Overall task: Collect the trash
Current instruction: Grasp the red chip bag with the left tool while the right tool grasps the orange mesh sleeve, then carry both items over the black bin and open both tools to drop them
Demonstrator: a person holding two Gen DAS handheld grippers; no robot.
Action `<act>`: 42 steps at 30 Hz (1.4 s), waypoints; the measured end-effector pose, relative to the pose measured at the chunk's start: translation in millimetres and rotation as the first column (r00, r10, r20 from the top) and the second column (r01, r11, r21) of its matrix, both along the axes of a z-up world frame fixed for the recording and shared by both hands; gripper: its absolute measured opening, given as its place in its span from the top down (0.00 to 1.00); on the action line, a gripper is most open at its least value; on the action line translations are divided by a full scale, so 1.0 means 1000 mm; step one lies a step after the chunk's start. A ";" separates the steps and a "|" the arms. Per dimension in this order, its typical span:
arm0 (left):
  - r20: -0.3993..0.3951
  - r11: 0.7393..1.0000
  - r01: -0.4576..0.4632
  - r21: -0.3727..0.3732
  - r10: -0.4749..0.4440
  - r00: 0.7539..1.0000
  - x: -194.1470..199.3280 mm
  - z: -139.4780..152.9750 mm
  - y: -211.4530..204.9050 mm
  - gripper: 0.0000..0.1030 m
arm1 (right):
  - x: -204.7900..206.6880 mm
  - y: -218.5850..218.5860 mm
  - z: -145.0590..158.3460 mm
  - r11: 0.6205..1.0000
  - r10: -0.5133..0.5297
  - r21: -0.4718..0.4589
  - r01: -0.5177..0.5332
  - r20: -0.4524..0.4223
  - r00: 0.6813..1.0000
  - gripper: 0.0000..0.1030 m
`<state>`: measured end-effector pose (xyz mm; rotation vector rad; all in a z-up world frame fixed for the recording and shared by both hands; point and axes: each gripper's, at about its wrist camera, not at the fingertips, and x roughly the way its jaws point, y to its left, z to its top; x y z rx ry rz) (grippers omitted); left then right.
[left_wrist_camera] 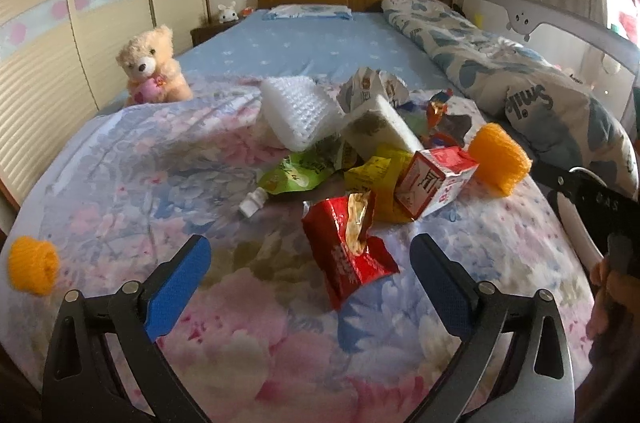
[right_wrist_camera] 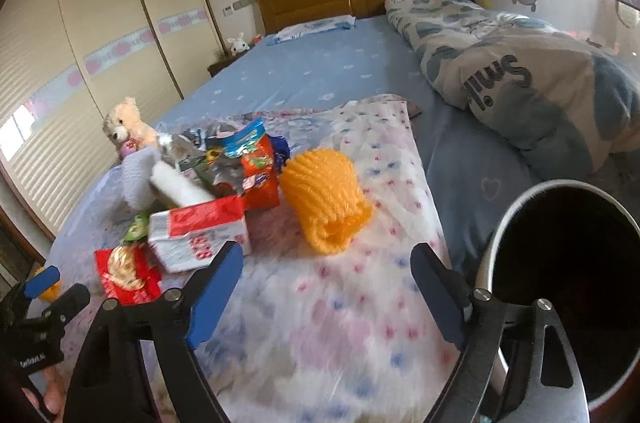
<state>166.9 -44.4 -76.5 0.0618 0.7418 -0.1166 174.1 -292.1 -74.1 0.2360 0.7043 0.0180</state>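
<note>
The right claw (right_wrist_camera: 326, 287) fills the lower frame, its blue-padded jaws standing wide apart with nothing between them, above a floral blanket (right_wrist_camera: 352, 323) spread on the bed (right_wrist_camera: 312, 71). Just past the jaws, at centre, lies an orange foam net (right_wrist_camera: 324, 199). Left of centre sits a heap of trash: a red-and-white carton (right_wrist_camera: 196, 235), a red snack wrapper (right_wrist_camera: 128, 275), an orange packet (right_wrist_camera: 260, 179). A dark bin (right_wrist_camera: 560, 263) stands at lower right. The left claw (right_wrist_camera: 40, 299) shows at the lower left edge.

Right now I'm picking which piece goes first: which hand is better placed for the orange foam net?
Right. The right gripper is open facing the orange foam net; the left gripper faces the red snack bag.
</note>
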 end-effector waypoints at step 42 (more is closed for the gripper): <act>-0.040 0.899 0.414 -0.144 -0.423 0.905 -0.053 0.020 -0.106 0.90 | -0.120 -0.059 0.011 0.981 -0.149 0.123 0.149 -0.006 0.989 0.78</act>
